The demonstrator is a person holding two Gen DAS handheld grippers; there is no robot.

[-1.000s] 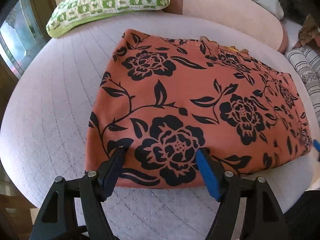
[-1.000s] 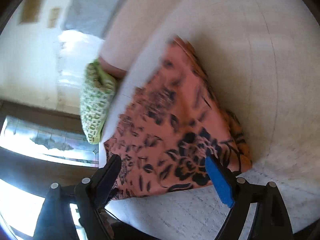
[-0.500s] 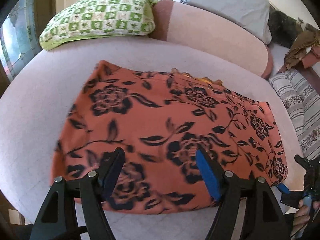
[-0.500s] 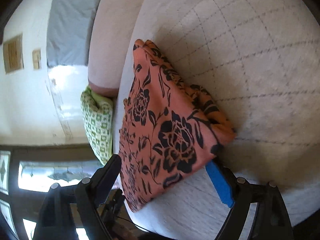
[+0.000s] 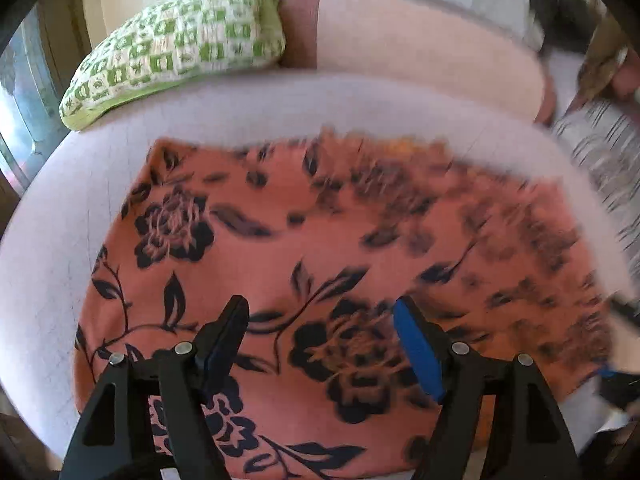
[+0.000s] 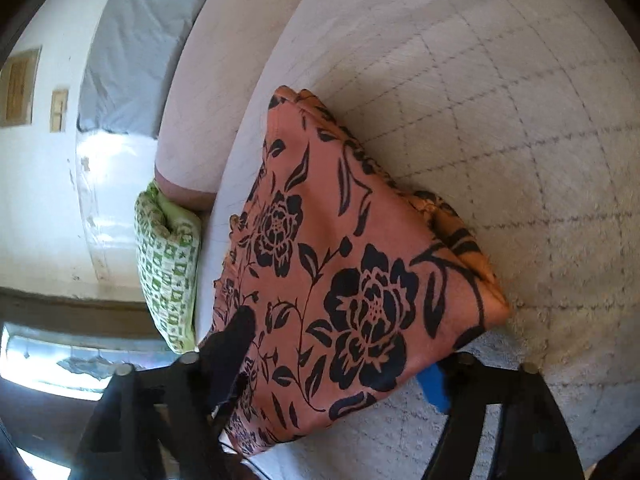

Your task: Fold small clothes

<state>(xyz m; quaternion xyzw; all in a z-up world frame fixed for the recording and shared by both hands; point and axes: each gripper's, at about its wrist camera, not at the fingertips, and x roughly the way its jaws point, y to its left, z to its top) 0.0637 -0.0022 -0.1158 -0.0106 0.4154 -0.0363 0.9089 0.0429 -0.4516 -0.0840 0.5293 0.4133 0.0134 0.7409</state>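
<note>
Your orange black-flowered cloth garment (image 5: 320, 264) lies part-folded ahead; left tongs (image 5: 320, 336) wide, empty; right tongs (image 6: 340, 356) wide astride its corner; folding remains.

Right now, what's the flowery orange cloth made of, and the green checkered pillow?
The orange cloth looks like soft, matte woven fabric, perhaps cotton: it folds in limp layers and has no shine. The green pillow looks knitted or crocheted, judging by its bumpy squares, though blur leaves that open.
</note>
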